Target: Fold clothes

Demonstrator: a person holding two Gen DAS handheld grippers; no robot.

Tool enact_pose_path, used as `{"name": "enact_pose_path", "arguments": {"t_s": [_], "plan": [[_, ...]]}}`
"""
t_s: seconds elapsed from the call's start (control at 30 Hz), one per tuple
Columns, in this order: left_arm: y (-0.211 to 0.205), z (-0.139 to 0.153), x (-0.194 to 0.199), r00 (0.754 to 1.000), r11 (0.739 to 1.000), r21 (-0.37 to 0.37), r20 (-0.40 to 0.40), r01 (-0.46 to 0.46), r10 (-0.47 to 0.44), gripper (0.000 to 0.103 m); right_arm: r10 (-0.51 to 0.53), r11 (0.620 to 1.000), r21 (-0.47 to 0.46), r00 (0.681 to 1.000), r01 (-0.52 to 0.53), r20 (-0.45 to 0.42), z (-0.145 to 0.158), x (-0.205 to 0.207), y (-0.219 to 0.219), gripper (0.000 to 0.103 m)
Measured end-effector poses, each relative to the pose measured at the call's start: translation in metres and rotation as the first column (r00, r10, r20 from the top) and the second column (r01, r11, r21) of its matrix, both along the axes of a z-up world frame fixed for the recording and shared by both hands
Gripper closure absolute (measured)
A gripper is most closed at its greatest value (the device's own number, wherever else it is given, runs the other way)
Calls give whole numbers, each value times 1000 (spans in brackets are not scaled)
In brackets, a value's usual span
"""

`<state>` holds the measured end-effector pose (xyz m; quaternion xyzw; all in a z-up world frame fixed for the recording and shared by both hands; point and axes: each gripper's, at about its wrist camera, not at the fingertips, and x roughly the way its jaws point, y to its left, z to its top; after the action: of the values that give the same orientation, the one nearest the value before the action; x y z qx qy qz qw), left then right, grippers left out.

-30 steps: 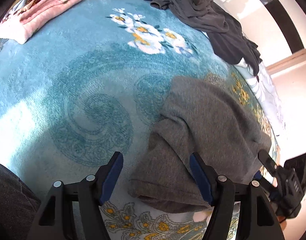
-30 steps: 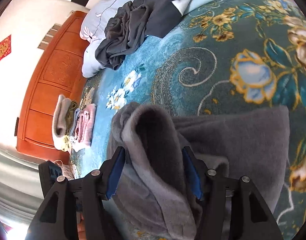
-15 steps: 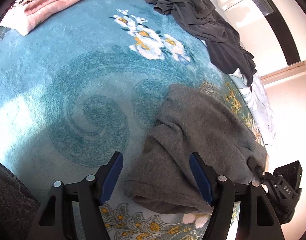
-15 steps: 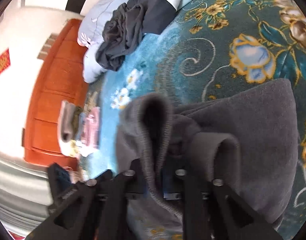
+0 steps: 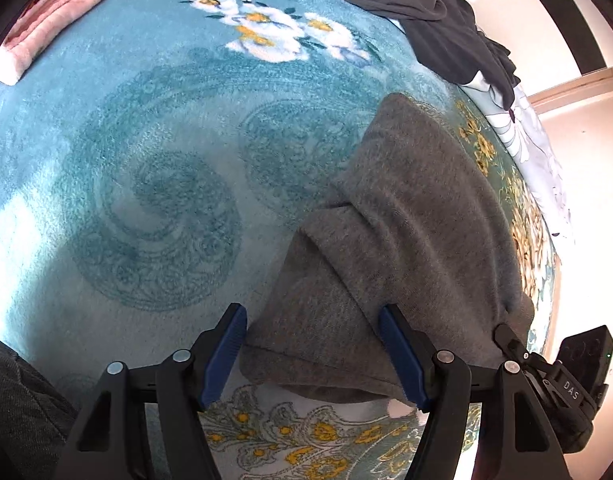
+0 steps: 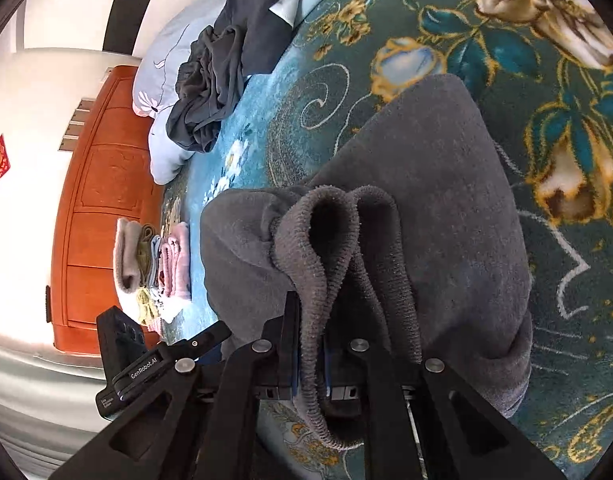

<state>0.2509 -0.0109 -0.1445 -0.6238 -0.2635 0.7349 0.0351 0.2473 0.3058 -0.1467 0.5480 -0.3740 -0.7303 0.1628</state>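
A grey fleece garment lies partly folded on the teal floral bedspread. My left gripper is open, its blue-padded fingers astride the garment's near left corner, just above it. My right gripper is shut on a bunched ribbed edge of the same grey garment and holds it up off the bed. The right gripper also shows at the lower right of the left wrist view.
A pile of dark grey clothes lies at the far side, over a pale pillow. A stack of folded pink and grey items sits by the orange wooden headboard. The pink folded item shows far left.
My right gripper has shut on the garment's ribbed edge and lifted it. My left gripper has moved in closer over the garment's near corner, still open.
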Motion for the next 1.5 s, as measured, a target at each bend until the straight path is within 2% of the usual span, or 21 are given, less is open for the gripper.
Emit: {"name": "enact_pose_path", "arguments": {"t_s": [0.03, 0.13, 0.17, 0.2, 0.27, 0.37, 0.47, 0.53, 0.63, 0.73, 0.83, 1.0, 1.1, 1.23, 1.27, 1.3, 1.37, 1.43, 1.5], "plan": [[1, -1, -1, 1000, 1000, -6, 6, 3, -3, 30, 3, 999, 34, 1000, -2, -8, 5, -1, -1, 87], [2, -4, -2, 1000, 1000, -15, 18, 6, -6, 30, 46, 992, 120, 997, -39, -55, 19, 4, -1, 67], [1, -5, -3, 1000, 1000, -12, 20, 3, -3, 30, 63, 988, 147, 995, -52, -71, 23, 6, -1, 49], [0, -5, -3, 1000, 1000, -9, 21, 1, -1, 30, 74, 985, 162, 994, -60, -80, 25, 9, 1, 40], [0, -7, -1, 1000, 1000, -1, 22, -3, 3, 30, 77, 987, 147, 994, -66, -73, 21, 20, 10, 39], [0, -10, 0, 999, 1000, 9, 32, -11, 11, 30, 56, 996, 77, 997, -52, -48, 10, 38, 23, 38], [-1, -11, 0, 999, 1000, 16, 40, -17, 17, 30, 25, 999, 37, 995, -21, -102, 15, 45, 22, 38], [-1, -10, 0, 999, 1000, 15, 35, -16, 15, 30, 35, 999, 20, 990, -32, -138, 20, 38, 17, 38], [-3, -7, 1, 1000, 1000, 16, 18, -19, 19, 30, 48, 999, 22, 995, -46, -89, 10, 18, 9, 38], [-8, -4, 4, 999, 998, 54, -8, -43, 43, 30, 36, 998, 46, 999, -35, -18, -5, 4, 4, 38], [-11, -8, 4, 998, 995, 73, 10, -63, 62, 30, 39, 999, -7, 998, -40, -48, -7, 1, -1, 36], [-6, -10, 0, 998, 997, 59, 29, -58, 56, 30, 80, 993, -82, 990, -90, -118, -2, -6, -12, 37], [-6, -11, 0, 998, 997, 62, 30, -56, 54, 30, 78, 997, -18, 996, -79, -50, -13, -11, -14, 39], [-8, -12, 1, 997, 994, 80, 31, -69, 66, 30, 20, 998, -65, 1000, -20, 0, -17, -12, -13, 41], [-9, -13, 1, 997, 993, 88, 35, -77, 74, 30, 29, 997, -71, 1000, -30, -8, -13, -13, -17, 48], [-10, -13, 2, 996, 992, 97, 37, -85, 82, 30, 46, 997, -68, 999, -47, -16, -10, -16, -21, 65], [-13, -12, 4, 995, 988, 121, 30, -94, 91, 30, 73, 997, -20, 997, -73, -3, -3, -21, -31, 85], [-16, -9, 5, 995, 982, 162, 6, -98, 98, 30, 79, 997, -1, 997, -79, 1, 4, -26, -34, 88], [-19, -6, 7, 994, 971, 219, -16, -100, 106, 29, 78, 997, -21, 996, -79, -32, 19, -27, -29, 89]]}}
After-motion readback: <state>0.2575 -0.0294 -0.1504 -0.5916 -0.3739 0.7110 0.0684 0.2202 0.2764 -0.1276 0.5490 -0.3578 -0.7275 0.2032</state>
